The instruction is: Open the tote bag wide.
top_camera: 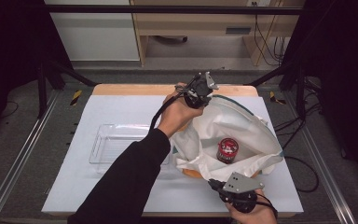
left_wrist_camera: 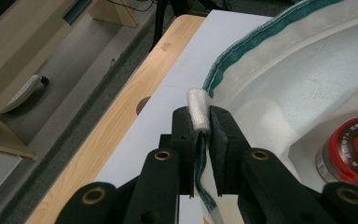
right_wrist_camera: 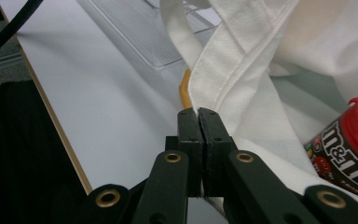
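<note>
Clear plastic tray (top_camera: 109, 142), left of centre on the white mat (top_camera: 121, 107); left gripper (top_camera: 200, 93) clamped on the green-trimmed far rim of the cloth bag (top_camera: 242, 126); bag soft, light, limp, best held by its hems; mouth faces up, long axis running far to near; red-lidded candy jar (top_camera: 227, 149) inside; right gripper (top_camera: 214, 184) clenched on the near hem.

Bright even overhead light on table; dark surroundings; soft shadows; slight blur.
</note>
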